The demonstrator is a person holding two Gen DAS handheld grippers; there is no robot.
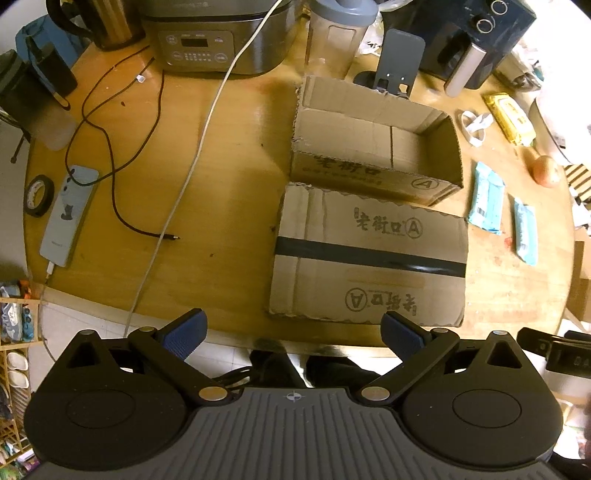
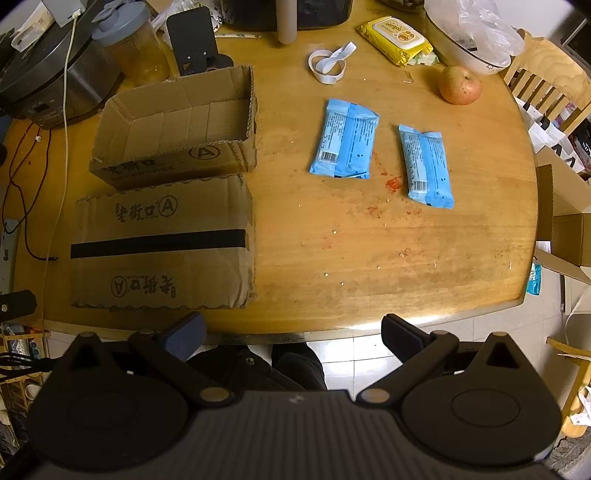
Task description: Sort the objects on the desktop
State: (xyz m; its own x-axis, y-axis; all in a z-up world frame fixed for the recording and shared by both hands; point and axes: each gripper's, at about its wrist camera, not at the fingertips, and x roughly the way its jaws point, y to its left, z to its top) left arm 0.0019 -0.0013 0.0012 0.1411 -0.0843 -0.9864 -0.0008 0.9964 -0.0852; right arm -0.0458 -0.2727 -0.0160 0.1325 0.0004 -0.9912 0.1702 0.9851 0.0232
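An open cardboard box [image 1: 373, 144] [image 2: 173, 122] stands on the round wooden table, with a flat, taped cardboard box [image 1: 369, 258] [image 2: 162, 243] in front of it. Two blue packets lie right of the boxes, one larger [image 2: 345, 138] [image 1: 487, 197], one narrower [image 2: 426, 166] [image 1: 525, 230]. An apple [image 2: 460, 85] [image 1: 546, 170] sits further right. A roll of black tape [image 1: 38, 195] and a power bank [image 1: 68, 216] lie at the left. My left gripper [image 1: 293, 332] is open and empty above the table's near edge. My right gripper [image 2: 293, 332] is open and empty, likewise at the near edge.
A rice cooker [image 1: 218, 37], a blender jug [image 1: 338, 33], a phone stand [image 1: 397, 61] and an air fryer [image 1: 476, 40] line the back. Cables [image 1: 110, 147] run over the left side. A yellow wipes pack [image 2: 395, 38], white strap [image 2: 330, 62] and bowl [image 2: 469, 44] lie at the back right.
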